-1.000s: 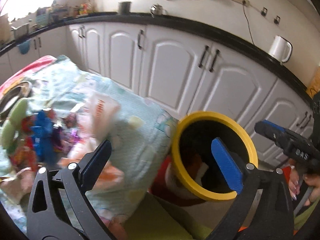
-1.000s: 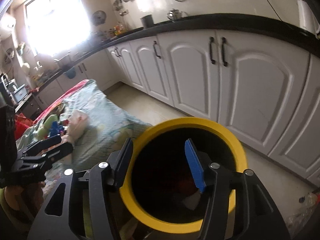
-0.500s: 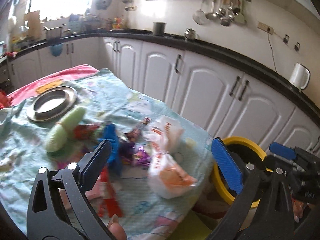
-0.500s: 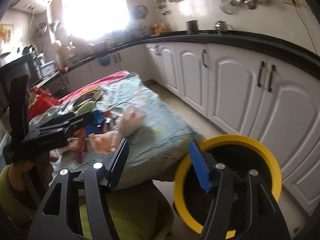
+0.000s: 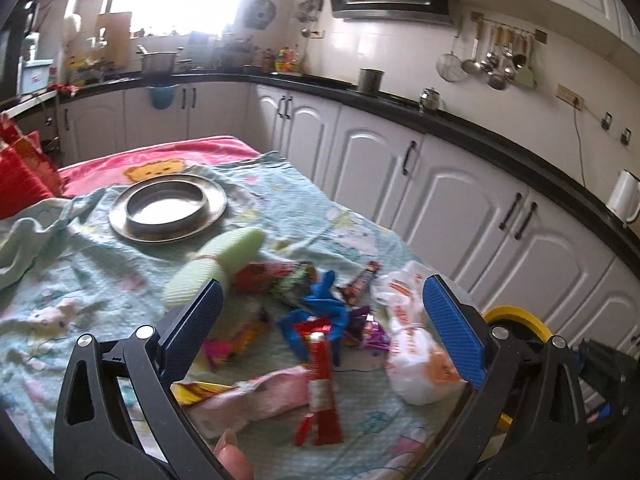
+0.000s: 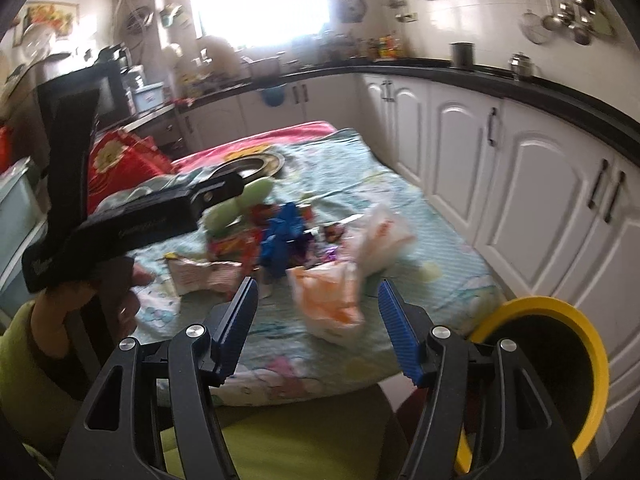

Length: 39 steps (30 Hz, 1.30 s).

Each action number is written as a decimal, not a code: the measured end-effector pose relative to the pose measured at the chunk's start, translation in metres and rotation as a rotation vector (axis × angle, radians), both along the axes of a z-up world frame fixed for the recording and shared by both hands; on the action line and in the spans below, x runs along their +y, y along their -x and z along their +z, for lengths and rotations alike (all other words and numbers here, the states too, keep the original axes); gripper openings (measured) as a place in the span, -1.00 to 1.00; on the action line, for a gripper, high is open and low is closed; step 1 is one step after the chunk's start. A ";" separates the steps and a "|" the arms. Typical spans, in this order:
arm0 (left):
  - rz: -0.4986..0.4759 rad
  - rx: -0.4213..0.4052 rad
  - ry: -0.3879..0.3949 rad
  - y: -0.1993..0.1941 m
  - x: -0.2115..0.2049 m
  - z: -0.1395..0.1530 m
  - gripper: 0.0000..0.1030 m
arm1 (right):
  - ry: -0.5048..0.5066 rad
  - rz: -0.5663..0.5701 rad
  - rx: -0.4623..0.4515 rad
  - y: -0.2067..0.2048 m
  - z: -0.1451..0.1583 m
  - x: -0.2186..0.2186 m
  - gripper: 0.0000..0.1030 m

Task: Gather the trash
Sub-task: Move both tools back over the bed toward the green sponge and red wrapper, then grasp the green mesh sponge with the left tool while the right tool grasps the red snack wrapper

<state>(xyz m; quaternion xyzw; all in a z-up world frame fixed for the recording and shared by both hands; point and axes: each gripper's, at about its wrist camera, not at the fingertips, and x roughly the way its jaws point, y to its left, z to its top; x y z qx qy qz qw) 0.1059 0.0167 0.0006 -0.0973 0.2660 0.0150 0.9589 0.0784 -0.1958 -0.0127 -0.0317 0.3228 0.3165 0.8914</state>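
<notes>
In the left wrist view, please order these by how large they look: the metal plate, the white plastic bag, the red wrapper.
1. metal plate, largest.
2. white plastic bag.
3. red wrapper, smallest, though nearest the camera.

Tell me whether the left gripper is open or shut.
Open. The left gripper has its blue pads spread wide apart, with nothing between them, above the wrappers.

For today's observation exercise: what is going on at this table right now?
A person holds two grippers, both open and empty, over a cloth-covered table. The left gripper faces a pile of wrappers and a white-and-orange bag. The right gripper faces the bag too. A yellow-rimmed bin stands beside the table.
</notes>
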 end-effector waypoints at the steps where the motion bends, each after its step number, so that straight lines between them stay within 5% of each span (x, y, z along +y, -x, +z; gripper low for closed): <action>1: 0.006 0.003 0.002 0.000 0.005 0.000 0.79 | 0.005 0.012 0.003 0.002 -0.001 0.005 0.17; 14: 0.076 0.135 -0.048 -0.028 0.083 -0.016 0.79 | 0.049 0.132 0.103 -0.012 -0.030 0.071 0.15; 32: -0.020 0.329 0.182 -0.087 0.123 -0.075 0.78 | 0.094 0.189 0.227 -0.034 -0.072 0.115 -0.49; 39: -0.027 0.344 0.230 -0.087 0.125 -0.084 0.36 | 0.089 0.184 0.237 -0.035 -0.075 0.111 -0.67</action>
